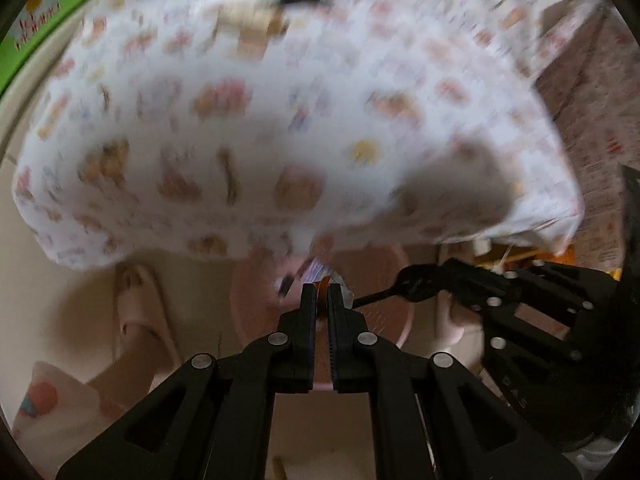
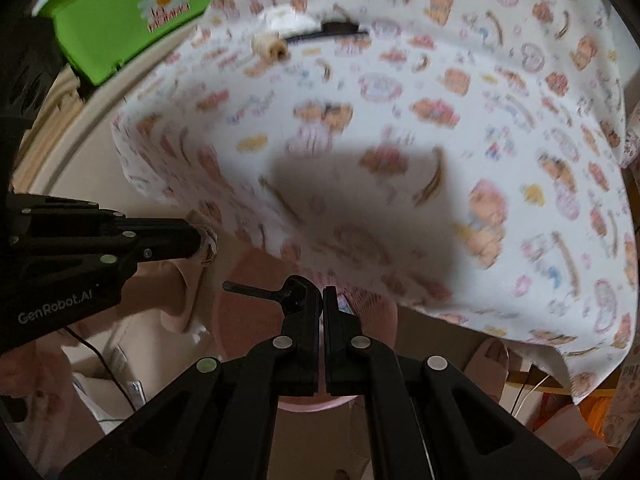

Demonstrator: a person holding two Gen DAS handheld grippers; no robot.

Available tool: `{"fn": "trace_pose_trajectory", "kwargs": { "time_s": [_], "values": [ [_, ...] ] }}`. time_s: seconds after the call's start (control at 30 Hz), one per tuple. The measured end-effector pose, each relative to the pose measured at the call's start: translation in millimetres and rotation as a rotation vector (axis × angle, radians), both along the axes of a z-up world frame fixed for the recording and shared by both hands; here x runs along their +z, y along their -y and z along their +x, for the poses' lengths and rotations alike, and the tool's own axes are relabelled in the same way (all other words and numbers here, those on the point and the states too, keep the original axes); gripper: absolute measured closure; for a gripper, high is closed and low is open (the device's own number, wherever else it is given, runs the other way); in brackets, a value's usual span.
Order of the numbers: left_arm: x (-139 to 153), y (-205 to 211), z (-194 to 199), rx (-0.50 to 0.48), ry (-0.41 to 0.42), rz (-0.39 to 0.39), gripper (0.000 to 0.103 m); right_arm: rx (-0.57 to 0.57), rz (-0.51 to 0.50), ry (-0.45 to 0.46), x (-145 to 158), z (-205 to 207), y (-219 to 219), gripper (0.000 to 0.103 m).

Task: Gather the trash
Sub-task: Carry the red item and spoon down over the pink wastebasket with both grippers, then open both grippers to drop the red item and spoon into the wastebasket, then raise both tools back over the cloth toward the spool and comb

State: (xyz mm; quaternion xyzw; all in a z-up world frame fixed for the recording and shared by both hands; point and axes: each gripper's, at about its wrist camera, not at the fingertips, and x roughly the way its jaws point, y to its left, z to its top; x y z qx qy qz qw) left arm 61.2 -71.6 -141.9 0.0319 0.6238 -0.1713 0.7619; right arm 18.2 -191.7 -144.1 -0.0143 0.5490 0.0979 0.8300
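Note:
My left gripper (image 1: pixel 319 294) is shut on a small crumpled wrapper (image 1: pixel 320 274), white with purple and orange print, held over a pink bin (image 1: pixel 384 316) on the floor. My right gripper (image 2: pixel 322 294) is shut on a black plastic utensil (image 2: pixel 256 292) whose handle sticks out to the left, also over the pink bin (image 2: pixel 248 308). The right gripper shows at the right of the left wrist view (image 1: pixel 424 284), the left gripper at the left of the right wrist view (image 2: pixel 196 240). More trash lies far back on the table: a black piece (image 2: pixel 340 28), a brown piece (image 2: pixel 274 49), white tissue (image 2: pixel 286 20).
A table with a white cartoon-print cloth (image 2: pixel 420 120) overhangs the bin. A green box (image 2: pixel 132 12) stands beyond its far left corner. Pale slippers (image 1: pixel 140 308) and feet are on the beige floor beside the bin. A cable (image 2: pixel 104 364) runs along the floor.

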Motion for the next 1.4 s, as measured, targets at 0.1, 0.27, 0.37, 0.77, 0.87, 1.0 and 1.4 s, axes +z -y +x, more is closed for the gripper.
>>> {"fn": "trace_pose_trajectory", "kwargs": {
  "time_s": [0.1,0.27,0.37,0.77,0.87,1.0,1.4],
  "values": [
    [-29,-5,3,0.037,-0.086,0.015,0.098,0.002,-0.013,-0.057,-26,1,-4,0.101],
    [-73,-17,9,0.137,-0.216,0.018,0.082,0.008,-0.053,-0.136,-68,3,-11,0.101],
    [-93,-22,8,0.168,-0.259,0.043,0.076,0.002,-0.046,-0.189,-93,0,-11,0.101],
    [-87,-29,6,0.176,-0.217,0.09,0.042,-0.04,-0.046,-0.323,-134,2,-7,0.088],
    [-74,-30,9,0.166,-0.156,0.107,0.042,-0.054,-0.047,-0.287,-125,4,-5,0.072],
    [-38,-33,8,0.17,-0.019,0.108,0.041,-0.054,-0.042,-0.224,-101,5,-6,0.072],
    [17,-40,12,0.182,0.192,0.126,0.022,-0.061,-0.077,0.06,-17,-5,-5,0.047]
  ]
}}
